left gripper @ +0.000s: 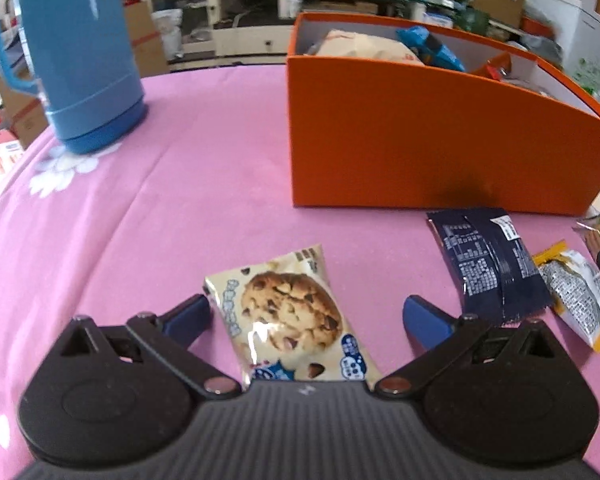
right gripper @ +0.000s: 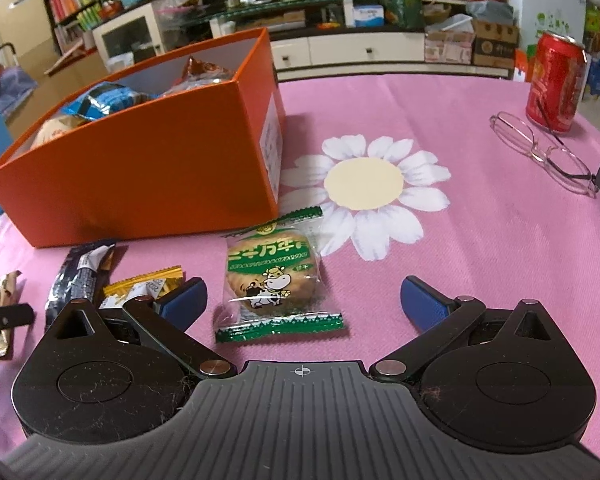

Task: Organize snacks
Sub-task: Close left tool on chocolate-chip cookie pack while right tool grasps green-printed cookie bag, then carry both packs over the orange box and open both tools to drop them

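- the pink tablecloth (right gripper: 480, 264) is a woven fabric with a fine grain, printed with a large white daisy (right gripper: 366, 188) with a pale yellow centre.
- the orange box (left gripper: 440, 136) is smooth matte cardboard with white inner walls; crinkled bags sit inside it, one blue (left gripper: 428, 46) and one pale (left gripper: 360, 44), their lower parts hidden by the walls.
- the cookie packet (left gripper: 292, 316) is glossy cream film printed with a chocolate-chip cookie, lying flat between the left gripper (left gripper: 307, 314) fingers; its near end is cut off behind the gripper body.
- the left gripper's jaws are spread wide, blue pads on either side of the packet without touching it, held low over the cloth.
- the green-edged biscuit packet (right gripper: 276, 280) is clear film with serrated green ends and a round biscuit inside, lying just in front of the box.
- the right gripper (right gripper: 304, 300) is also released, its fingers wide apart around that packet.
- a dark navy packet (left gripper: 488, 264) and a yellow-edged packet (left gripper: 576, 292) lie side by side near the box; their small print is unreadable.
- a blue plastic thermos (left gripper: 80, 52) is cut off at the top; a red can (right gripper: 556, 80) and wire-frame glasses (right gripper: 544, 152) lie further right.
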`<state>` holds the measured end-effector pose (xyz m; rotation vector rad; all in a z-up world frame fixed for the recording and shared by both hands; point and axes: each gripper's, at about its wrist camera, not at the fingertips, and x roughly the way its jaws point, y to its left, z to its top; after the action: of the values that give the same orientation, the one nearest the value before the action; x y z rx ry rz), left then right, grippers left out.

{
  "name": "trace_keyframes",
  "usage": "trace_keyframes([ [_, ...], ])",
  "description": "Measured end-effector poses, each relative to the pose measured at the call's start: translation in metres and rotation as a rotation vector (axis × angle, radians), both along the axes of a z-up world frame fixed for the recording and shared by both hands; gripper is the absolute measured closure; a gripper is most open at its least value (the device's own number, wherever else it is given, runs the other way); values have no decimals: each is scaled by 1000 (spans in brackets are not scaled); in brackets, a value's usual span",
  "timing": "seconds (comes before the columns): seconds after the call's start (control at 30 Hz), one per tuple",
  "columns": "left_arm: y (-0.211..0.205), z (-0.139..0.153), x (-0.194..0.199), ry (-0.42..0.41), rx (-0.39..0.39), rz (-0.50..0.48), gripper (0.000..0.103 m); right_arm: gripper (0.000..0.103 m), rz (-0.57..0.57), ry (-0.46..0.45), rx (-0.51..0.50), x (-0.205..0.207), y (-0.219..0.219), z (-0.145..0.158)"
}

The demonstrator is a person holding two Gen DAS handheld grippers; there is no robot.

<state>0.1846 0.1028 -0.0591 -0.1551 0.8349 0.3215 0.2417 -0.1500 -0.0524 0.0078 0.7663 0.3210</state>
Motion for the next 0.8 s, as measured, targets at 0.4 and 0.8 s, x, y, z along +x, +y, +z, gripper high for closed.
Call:
trace_keyframes([
  [0.4, -3, 3, -13, -22, -2, -5, 29, 19, -10, -78, -106, 5, 12, -8],
  [0.8, -17, 12, -79, -24, -58, -126, 54, 73, 46, -40, 26, -41, -26, 10],
])
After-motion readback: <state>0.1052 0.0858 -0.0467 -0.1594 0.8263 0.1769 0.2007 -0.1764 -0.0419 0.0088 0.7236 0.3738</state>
